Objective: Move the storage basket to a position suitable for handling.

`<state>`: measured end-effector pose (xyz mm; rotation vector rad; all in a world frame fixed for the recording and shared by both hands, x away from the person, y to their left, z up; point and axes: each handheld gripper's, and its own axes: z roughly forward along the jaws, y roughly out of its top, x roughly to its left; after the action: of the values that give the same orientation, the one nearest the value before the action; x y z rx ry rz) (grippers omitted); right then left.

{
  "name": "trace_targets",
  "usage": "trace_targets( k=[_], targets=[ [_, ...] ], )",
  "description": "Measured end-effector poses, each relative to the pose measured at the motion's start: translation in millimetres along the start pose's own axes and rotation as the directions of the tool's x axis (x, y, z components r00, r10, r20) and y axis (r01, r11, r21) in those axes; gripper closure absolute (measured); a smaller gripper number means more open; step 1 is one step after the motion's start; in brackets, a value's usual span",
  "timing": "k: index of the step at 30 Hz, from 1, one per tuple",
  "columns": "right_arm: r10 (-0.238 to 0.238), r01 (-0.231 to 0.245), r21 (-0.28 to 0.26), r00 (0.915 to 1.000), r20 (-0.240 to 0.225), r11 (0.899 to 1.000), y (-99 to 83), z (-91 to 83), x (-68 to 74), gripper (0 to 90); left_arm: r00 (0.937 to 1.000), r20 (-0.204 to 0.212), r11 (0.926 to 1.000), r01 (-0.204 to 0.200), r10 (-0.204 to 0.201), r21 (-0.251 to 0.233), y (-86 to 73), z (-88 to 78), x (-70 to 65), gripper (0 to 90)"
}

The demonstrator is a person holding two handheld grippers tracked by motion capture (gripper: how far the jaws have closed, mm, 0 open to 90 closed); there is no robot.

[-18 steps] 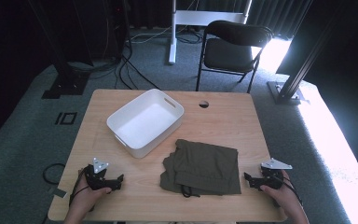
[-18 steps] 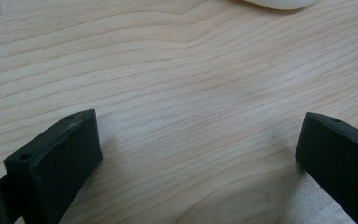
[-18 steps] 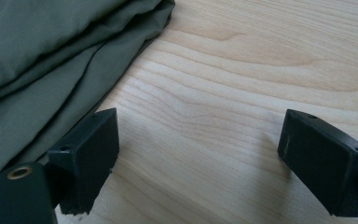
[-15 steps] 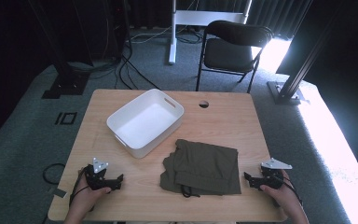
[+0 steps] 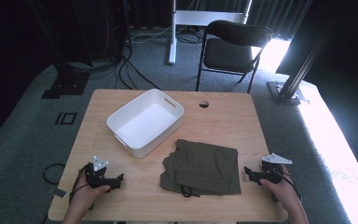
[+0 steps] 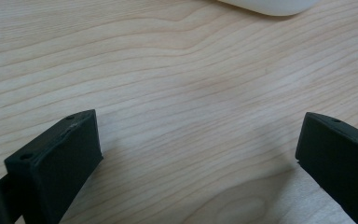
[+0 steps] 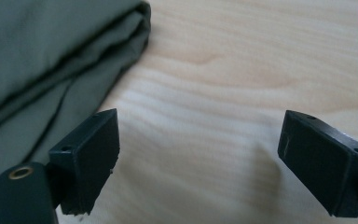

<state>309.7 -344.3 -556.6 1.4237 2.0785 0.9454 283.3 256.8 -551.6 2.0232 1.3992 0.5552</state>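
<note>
I sit at a light wooden table (image 5: 223, 121) with a black claw in each hand, both resting near the table's near edge. A white plastic bin (image 5: 145, 121), empty and set at a slant, stands on the left half of the table toward the far edge. A small round hole (image 5: 203, 104) is cut in the table near its far edge. Beyond the table a black folding chair (image 5: 233, 49) stands on the grey carpet. Nothing lies between my claws and the cloth. A folded olive-green garment (image 5: 203, 166), with a dark drawstring trailing at its near side, lies flat at the middle of the table near the near edge, between my two claws. My right claw (image 5: 250, 173) rests near the near right corner, its jaws wide apart and empty, pointing at the garment's right edge, just beside it. My left claw (image 5: 118, 179) rests near the near left corner, jaws also wide and empty over bare wood, a little apart from the garment.
</note>
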Motion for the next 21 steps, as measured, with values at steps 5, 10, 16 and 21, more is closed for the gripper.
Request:
trace_targets(
  k=[5,10,16,21],
  targets=[
    [0.009,-0.009,-0.023,0.9999,-0.011,1.0,11.8,4.1,2.2,12.5,0.9999,0.004,0.9999,-0.011,0.011,0.006,3.3,1.0,-2.8,1.3],
    [-0.01,0.008,-0.044,0.9995,-0.03,0.999,26.7,9.5,7.7,12.5,0.9999,-0.003,0.9999,-0.016,0.016,-0.002,9.7,1.2,-5.2,1.3],
    [-0.012,0.008,-0.08,0.999,-0.044,0.997,49.2,12.6,12.8,12.7,0.9997,0.005,0.9996,-0.024,0.024,-0.014,17.8,1.0,-9.3,1.3],
    [-0.02,0.015,-0.101,0.9985,-0.051,0.995,65.7,16.5,17.7,13.0,0.9999,0.001,0.9997,-0.014,0.014,-0.019,21.3,1.9,-9.6,1.3]
  ],
)
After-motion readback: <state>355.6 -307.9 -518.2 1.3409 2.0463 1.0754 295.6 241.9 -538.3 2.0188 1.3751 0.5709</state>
